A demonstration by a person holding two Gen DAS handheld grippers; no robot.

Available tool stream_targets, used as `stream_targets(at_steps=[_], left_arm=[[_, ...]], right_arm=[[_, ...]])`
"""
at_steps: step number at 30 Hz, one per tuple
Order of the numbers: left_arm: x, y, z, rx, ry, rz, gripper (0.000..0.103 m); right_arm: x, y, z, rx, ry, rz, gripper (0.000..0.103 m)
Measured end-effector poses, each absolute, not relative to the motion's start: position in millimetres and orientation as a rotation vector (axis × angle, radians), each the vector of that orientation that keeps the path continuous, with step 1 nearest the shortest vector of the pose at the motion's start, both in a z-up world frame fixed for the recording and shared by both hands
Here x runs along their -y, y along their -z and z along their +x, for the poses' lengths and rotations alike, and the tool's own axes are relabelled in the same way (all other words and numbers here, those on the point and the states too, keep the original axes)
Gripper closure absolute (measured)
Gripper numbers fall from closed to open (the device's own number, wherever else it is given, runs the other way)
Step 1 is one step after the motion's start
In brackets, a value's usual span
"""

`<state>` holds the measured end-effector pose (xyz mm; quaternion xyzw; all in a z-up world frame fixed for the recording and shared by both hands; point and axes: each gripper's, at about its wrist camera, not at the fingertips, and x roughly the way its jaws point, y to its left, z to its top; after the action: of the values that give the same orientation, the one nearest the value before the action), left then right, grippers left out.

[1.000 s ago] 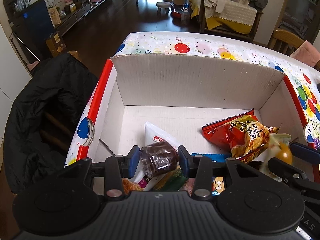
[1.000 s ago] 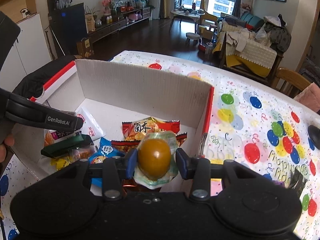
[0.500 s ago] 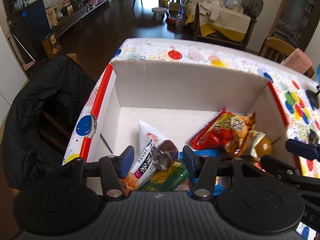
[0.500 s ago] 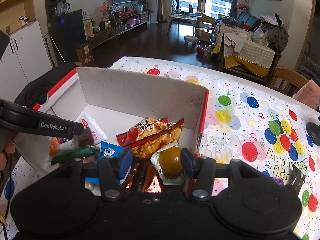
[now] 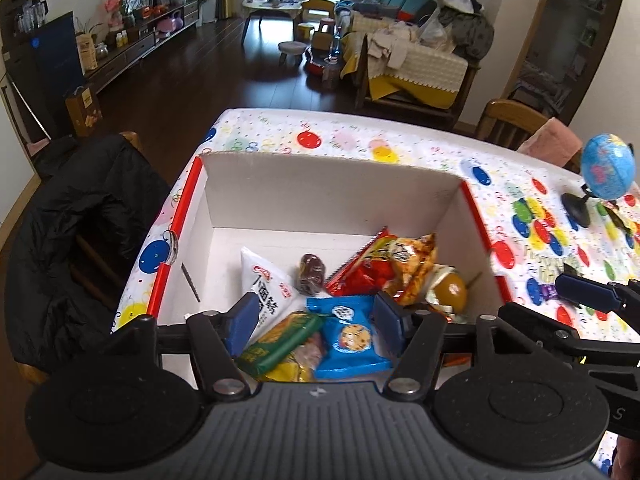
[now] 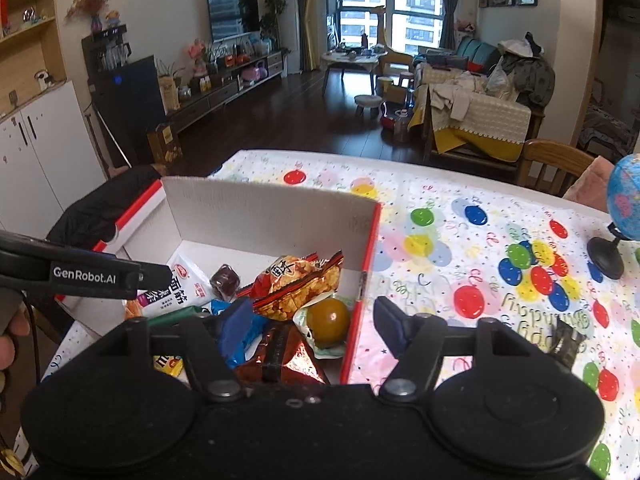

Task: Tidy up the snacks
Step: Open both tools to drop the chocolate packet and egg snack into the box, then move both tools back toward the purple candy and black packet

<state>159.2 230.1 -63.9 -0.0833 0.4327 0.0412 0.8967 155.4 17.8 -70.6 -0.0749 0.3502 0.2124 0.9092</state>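
**Both claws apart over the snack box**

I've got the left gripper (image 5: 312,322) above the near end of the box (image 5: 332,188), jaws apart and just been opening, nothing pinched btwn the pads. Under it, lying loose in the box: blue cookie pack (image 5: 352,334), green bar (image 5: 280,342), white pouch (image 5: 266,284). The dark wrapped candy (image 5: 311,274) lies on the box floor just beside the white pouch, clear of both pads.

Right gripper (image 6: 312,328) also stands apart, jaws just been opening, empty. It straddles the box's red right wall: left pad over the snacks, right pad over the tablecloth (image 6: 460,240). The wrapped egg (image 6: 328,320) sits in the near right corner of the box, against that wall, not touched by either pad. Beside it the orange-red chip bag (image 6: 298,284) leans on the pile, w/ a shiny red-brown packet (image 6: 280,356) in front of it.

In the right-wrist view, the left gripper's finger w/ white lettering reaches in from the left edge, over the white pouch. A globe (image 5: 608,168) on a black stand sits on the cloth, well apart from the box. Black jacket (image 5: 80,232) hangs over a chair left of the table.
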Motion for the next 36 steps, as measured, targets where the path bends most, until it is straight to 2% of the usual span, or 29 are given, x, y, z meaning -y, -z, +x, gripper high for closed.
stream_targets(at_steps=[3,9,19,23,27,29,31,36], left_arm=[[-225.2,55.3,150.5,-0.871,-0.065,-0.176,0.032],[-213.8,41.5,135.9,-0.837,-0.048,-0.164,0.032],[-189.8,23.1,111.7,-0.78,-0.008,-0.148,0.022],[-178.3,19.7,108.5,-0.767,0.026,-0.155,0.019],[-164.1,18.2,106.9,-0.756,0.056,-0.151,0.017],[-155.4,18.0,106.7,-0.75,0.073,-0.149,0.011],[-147.4,17.9,106.8,-0.745,0.091,-0.154,0.004],[-124.1,21.4,111.1,-0.751,0.128,-0.165,0.003]], right_arm=[[-12.2,62.1,146.4,-0.699,-0.435,-0.144,0.025],[-1.9,46.4,128.8,-0.661,-0.434,-0.115,0.018],[22.9,30.6,105.4,-0.633,-0.41,-0.077,0.016],[39.8,29.1,97.2,-0.622,-0.388,-0.052,0.005],[56.5,31.5,90.3,-0.622,-0.371,-0.029,0.003],[65.1,32.3,86.9,-0.617,-0.361,-0.02,0.0],[73.9,33.5,83.9,-0.615,-0.348,-0.01,0.0],[101.8,36.7,83.1,-0.62,-0.305,0.02,0.0]])
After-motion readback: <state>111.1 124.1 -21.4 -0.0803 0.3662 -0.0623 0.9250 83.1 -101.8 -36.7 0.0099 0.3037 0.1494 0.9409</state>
